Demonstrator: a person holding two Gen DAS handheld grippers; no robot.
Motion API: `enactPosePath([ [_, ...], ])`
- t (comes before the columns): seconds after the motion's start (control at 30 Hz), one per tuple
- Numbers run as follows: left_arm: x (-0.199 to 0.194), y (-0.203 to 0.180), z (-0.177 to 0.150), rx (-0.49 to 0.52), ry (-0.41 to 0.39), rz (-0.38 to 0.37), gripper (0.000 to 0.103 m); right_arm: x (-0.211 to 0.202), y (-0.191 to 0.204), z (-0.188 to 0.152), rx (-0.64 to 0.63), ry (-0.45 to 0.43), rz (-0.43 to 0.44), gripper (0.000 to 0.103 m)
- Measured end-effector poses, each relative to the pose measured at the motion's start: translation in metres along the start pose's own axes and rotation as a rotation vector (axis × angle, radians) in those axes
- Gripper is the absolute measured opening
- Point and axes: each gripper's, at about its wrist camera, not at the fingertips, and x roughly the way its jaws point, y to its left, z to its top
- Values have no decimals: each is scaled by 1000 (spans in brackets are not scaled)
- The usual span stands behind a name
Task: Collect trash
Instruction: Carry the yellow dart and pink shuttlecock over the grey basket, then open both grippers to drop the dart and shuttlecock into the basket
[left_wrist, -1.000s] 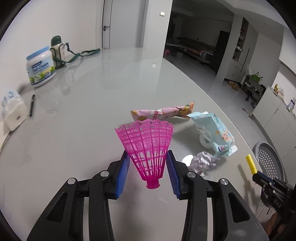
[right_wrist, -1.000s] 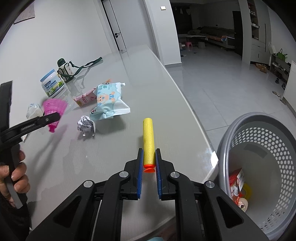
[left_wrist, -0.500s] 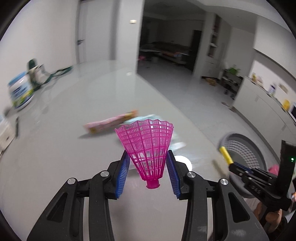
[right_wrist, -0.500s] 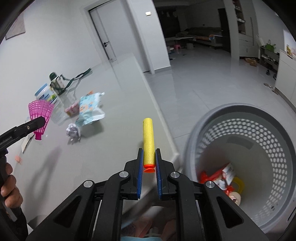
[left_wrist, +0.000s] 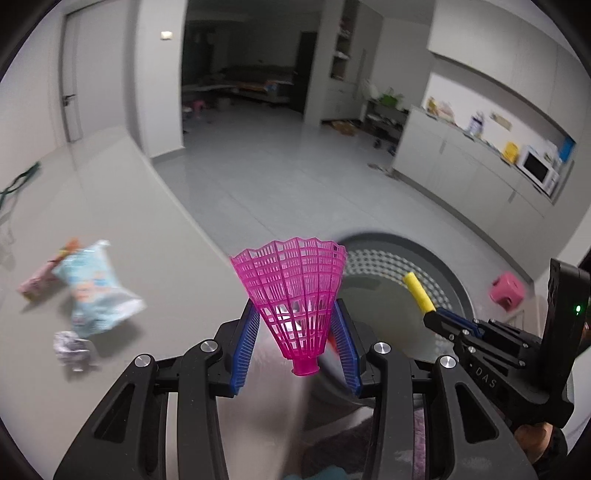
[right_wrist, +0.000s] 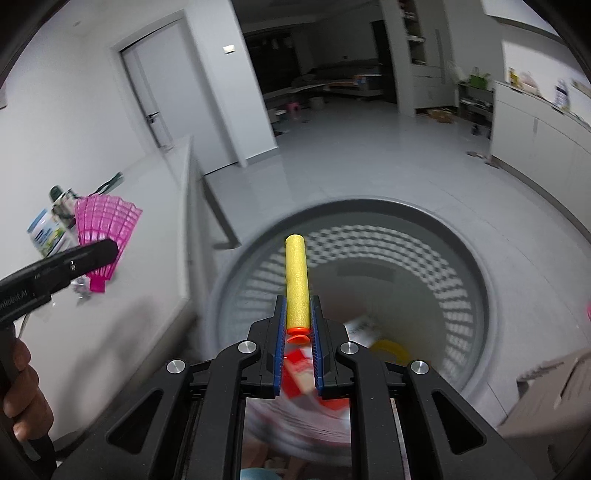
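Note:
My left gripper is shut on a pink plastic shuttlecock, held at the table's edge next to the grey perforated trash basket. My right gripper is shut on a yellow foam dart with an orange tip, held directly above the basket opening. The basket holds red and white packaging and a yellow ring. The shuttlecock also shows in the right wrist view, and the dart in the left wrist view.
On the table lie a light blue snack bag, a pink wrapper and a crumpled foil ball. A white tub stands at the table's far end. A pink stool is on the floor.
Both grippers have swung right from over the table toward the basket. The right gripper with the dart now hangs over the basket opening. The left gripper with the shuttlecock has reached the table edge.

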Motion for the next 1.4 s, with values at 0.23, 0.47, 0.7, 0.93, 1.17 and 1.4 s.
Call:
enactPosePath([
  [0.23, 41, -44, 0, 75, 76, -44, 40, 0, -40, -9, 66, 24, -25, 12],
  [0.47, 68, -65, -7, 94, 139, -50, 40, 7, -53, -14, 76, 53, -18, 12],
  [0.7, 77, -67, -15, 93, 165, -50, 42, 13, -52, -16, 77, 82, -9, 12],
  [0.93, 80, -67, -16, 97, 179, -34, 42, 12, -54, -13, 80, 87, -19, 17],
  [1.17, 74, -68, -14, 92, 154, -11, 62, 2, -56, -13, 95, 55, -17, 45],
  [1.4, 71, -62, -14, 73, 154, 4, 66, 0, -60, -14, 120, 47, -10, 51],
])
